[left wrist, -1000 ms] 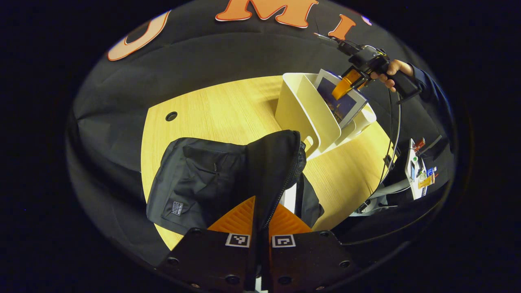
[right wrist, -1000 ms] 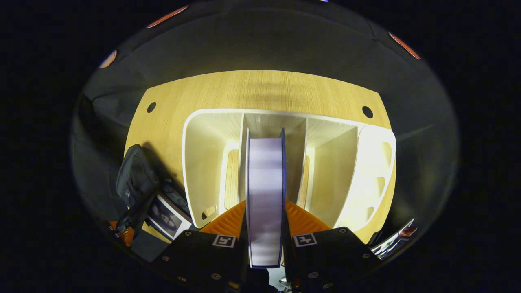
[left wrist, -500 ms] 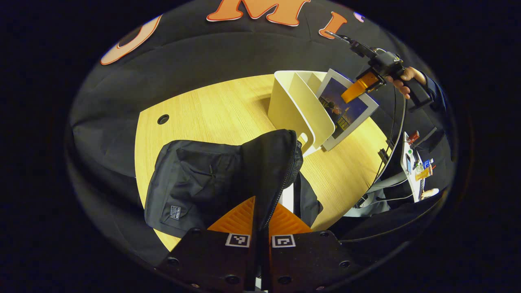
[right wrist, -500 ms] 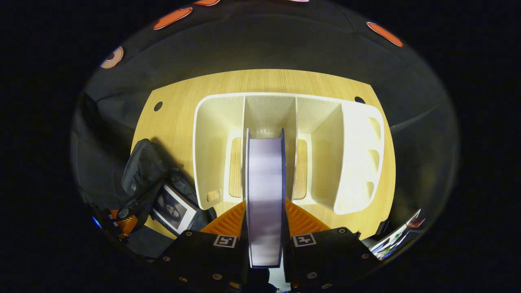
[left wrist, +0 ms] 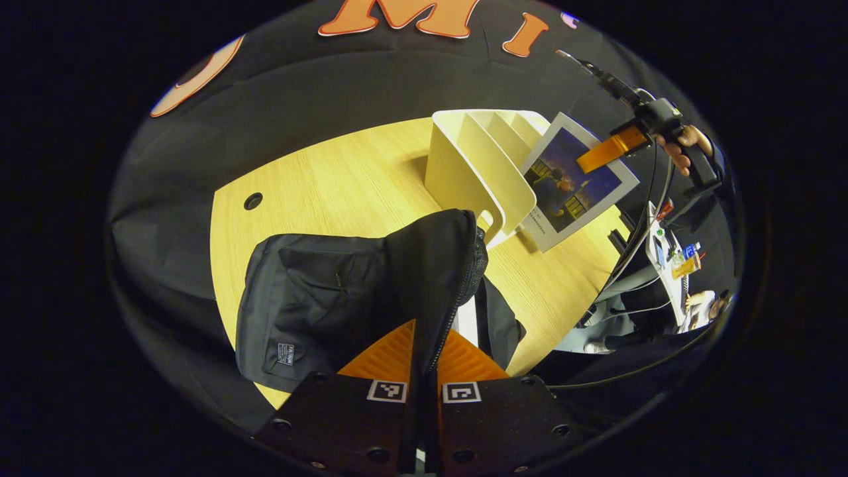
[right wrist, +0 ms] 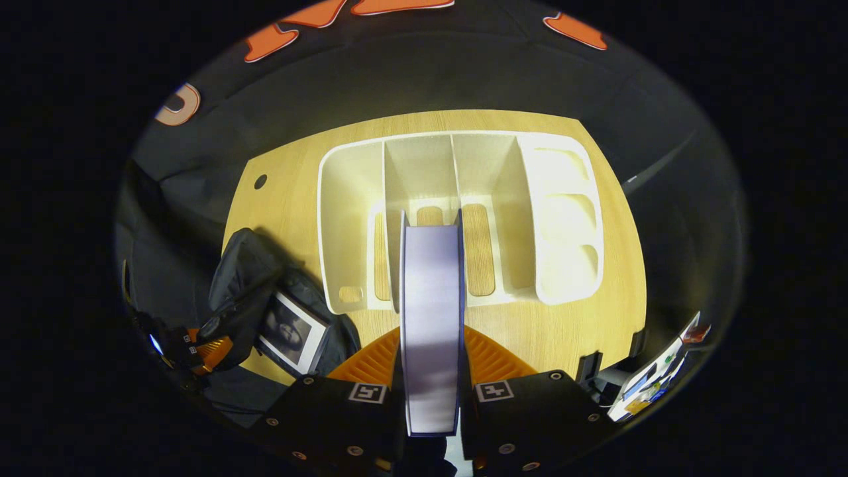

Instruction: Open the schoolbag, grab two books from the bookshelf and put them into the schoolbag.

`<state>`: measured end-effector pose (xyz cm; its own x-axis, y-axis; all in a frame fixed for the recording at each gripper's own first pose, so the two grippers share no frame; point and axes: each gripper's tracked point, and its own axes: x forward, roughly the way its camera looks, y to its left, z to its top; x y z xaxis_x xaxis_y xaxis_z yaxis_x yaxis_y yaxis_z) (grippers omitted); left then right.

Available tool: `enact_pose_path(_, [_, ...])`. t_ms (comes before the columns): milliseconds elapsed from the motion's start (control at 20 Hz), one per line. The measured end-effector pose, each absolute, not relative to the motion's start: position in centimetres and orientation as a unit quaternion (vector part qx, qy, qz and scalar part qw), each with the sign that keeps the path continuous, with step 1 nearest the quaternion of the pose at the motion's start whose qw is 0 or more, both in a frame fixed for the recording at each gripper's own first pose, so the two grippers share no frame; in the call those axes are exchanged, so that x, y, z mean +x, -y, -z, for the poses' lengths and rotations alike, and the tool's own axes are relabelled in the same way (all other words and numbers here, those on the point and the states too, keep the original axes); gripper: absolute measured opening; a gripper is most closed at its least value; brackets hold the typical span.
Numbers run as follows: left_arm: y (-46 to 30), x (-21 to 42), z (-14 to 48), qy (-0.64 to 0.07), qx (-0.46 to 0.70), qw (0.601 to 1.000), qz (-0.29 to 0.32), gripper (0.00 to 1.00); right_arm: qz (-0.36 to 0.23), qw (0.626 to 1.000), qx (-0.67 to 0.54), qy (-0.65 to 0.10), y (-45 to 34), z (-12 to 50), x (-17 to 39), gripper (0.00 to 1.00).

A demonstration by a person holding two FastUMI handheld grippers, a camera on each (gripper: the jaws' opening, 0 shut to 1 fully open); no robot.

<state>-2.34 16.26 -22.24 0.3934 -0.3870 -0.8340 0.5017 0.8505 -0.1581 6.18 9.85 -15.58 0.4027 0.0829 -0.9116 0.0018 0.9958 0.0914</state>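
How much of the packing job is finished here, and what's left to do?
Done: the schoolbag is open and one book already sits inside. In hand: the right gripper clamps the second book, lifted clear of the bookshelf; the left gripper pinches the bag's flap up. Left: carrying that book into the bag.

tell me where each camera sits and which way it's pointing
Left gripper view: rides the left hand-held gripper, low over the table, looking along its fingers, shut on the schoolbag flap, toward the bookshelf; farther off, the right hand-held gripper and a hand.
Right gripper view: rides the right hand-held gripper, looking down on the bookshelf; its fingers clamp the book.
Shared: table, bookshelf, schoolbag, book, left hand-held gripper.
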Motion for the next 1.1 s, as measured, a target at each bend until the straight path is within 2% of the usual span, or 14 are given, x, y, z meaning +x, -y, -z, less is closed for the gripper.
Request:
enact_pose_path(600, [-16.3, -2.6, 22.3, -0.482, 0.068, 0.829, 0.274, 0.06, -0.032, 0.839, 0.098, -0.535, -10.5, 16.7, -1.1, 0.35])
enact_pose_path(1100, [-16.3, -2.4, 22.3, -0.483, 0.071, 0.834, 0.257, 0.05, -0.108, 0.840, 0.187, -0.497, -13.1, 16.0, -4.8, 0.34])
